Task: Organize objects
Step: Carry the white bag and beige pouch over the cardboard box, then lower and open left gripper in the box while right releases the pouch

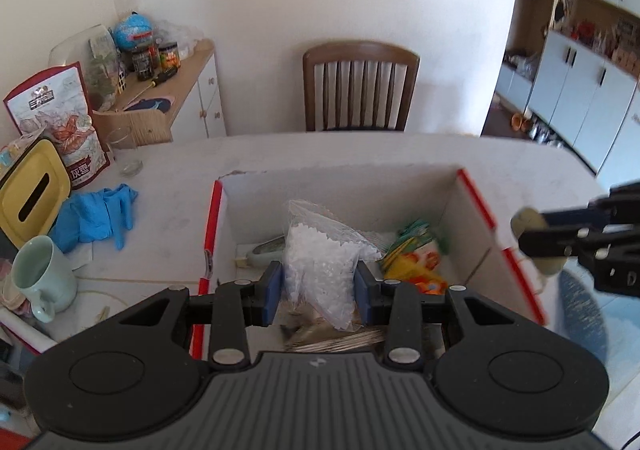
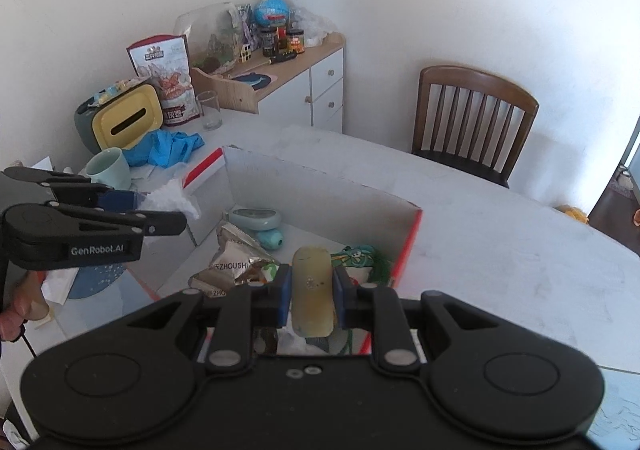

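Observation:
My left gripper (image 1: 319, 286) is shut on a clear plastic bag of white granules (image 1: 320, 258), held above an open cardboard box (image 1: 340, 186) with red edges. In the right wrist view the left gripper (image 2: 168, 210) shows at the left with the bag (image 2: 170, 196) sticking out. My right gripper (image 2: 311, 294) is shut on a pale yellowish oblong object (image 2: 311, 290) over the box's (image 2: 320, 190) right end; it appears at the right edge of the left view (image 1: 532, 238). Inside the box lie foil snack packets (image 2: 232, 266), a colourful packet (image 1: 416, 254) and a light blue item (image 2: 256, 218).
On the white table (image 1: 172, 226) stand a mint mug (image 1: 40, 278), blue gloves (image 1: 96, 218), a yellow tissue box (image 1: 32, 198), a snack bag (image 1: 64, 118) and a glass (image 1: 128, 154). A wooden chair (image 1: 360, 86) and a cluttered cabinet (image 1: 180, 90) stand behind.

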### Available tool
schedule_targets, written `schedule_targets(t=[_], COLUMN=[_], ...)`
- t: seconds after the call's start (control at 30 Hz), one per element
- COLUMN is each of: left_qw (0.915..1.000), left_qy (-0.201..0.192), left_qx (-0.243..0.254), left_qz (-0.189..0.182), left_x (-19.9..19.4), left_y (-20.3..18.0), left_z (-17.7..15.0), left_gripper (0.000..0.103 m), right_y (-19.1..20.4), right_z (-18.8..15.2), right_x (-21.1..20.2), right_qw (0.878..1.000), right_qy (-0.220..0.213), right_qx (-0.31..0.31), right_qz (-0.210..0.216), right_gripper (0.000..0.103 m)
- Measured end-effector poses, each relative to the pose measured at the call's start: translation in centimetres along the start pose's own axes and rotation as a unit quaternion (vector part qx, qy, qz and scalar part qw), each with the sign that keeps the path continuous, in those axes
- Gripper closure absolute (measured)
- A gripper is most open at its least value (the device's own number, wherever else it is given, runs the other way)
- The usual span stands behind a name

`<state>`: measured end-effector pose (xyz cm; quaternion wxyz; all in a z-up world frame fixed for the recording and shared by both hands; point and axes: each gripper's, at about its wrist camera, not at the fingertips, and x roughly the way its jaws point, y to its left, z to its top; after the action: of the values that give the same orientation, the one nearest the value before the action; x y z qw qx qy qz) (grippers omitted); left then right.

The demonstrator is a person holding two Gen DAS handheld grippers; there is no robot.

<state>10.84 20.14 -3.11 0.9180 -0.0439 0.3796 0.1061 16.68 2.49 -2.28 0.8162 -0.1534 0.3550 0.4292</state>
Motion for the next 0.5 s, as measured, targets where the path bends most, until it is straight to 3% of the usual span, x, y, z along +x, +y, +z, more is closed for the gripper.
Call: schedule_targets(t=[0.5], left_qw=[0.9979], left_qy=[0.048], left_qx=[0.033], left_qz=[-0.029], left_x=[9.1], left_y=[-0.8], left_z=[1.6], left_gripper=[0.066], right_y=[-1.0], right_z=[1.9], right_x=[10.1], right_qw=[0.998], right_qy=[0.052], right_qx=[0.019], right_qz=[-0.028], right_gripper=[0.083])
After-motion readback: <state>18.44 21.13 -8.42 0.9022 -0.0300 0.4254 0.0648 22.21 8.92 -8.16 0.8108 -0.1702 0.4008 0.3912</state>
